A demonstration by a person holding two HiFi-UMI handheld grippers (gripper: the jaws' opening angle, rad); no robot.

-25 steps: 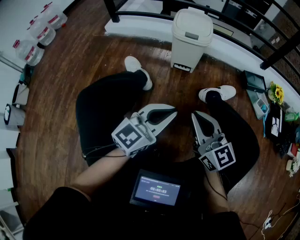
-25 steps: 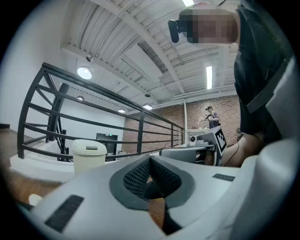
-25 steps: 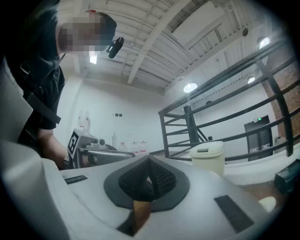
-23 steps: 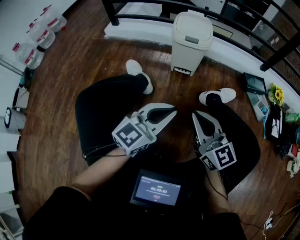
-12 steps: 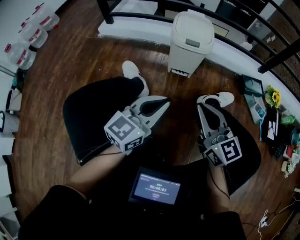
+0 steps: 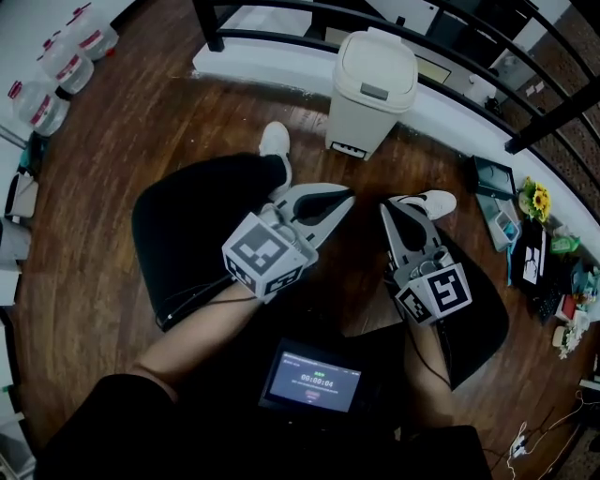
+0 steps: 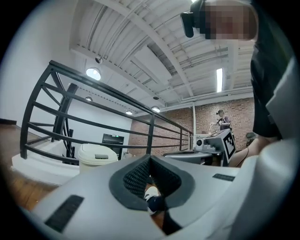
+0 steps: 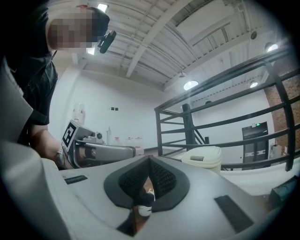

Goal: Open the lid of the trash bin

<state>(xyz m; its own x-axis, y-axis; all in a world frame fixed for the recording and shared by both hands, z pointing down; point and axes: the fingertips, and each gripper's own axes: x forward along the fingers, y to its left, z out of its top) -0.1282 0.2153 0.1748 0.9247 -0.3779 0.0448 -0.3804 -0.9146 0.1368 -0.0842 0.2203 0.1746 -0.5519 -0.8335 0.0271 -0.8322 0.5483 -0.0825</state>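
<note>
Dark wooden floor (image 6: 122, 141) runs up to a white kerb (image 6: 272, 64) under a black railing (image 6: 281, 11), and the trash bin (image 6: 373, 89) stands on the boards hard against that kerb. Its lid (image 6: 380, 58) is down, with a grey push-plate at the front edge and a small pedal panel (image 6: 345, 149) at the foot.

In front of the bin lies a strip of bare floor. Past it come the person's two white shoes, one (image 6: 276, 141) just off the bin's front left corner and the other (image 6: 427, 202) further out to its front right.

Both grippers hang over the person's lap on the near side of that strip, well apart from the bin and pointing toward it. The left gripper (image 6: 345, 197) has its jaws closed tip to tip with nothing between them. The right gripper (image 6: 386, 210) is the same, tips together and empty; only a shoe shows through the gap behind each pair of pads.

Far to the bin's left sit clear containers with red lids (image 6: 56, 66). To its right, along the kerb, lie a dark framed panel (image 6: 490, 175), yellow flowers (image 6: 536, 200) and smaller clutter I cannot identify. A small screen (image 6: 312, 380) sits near the person's body, behind the grippers.
</note>
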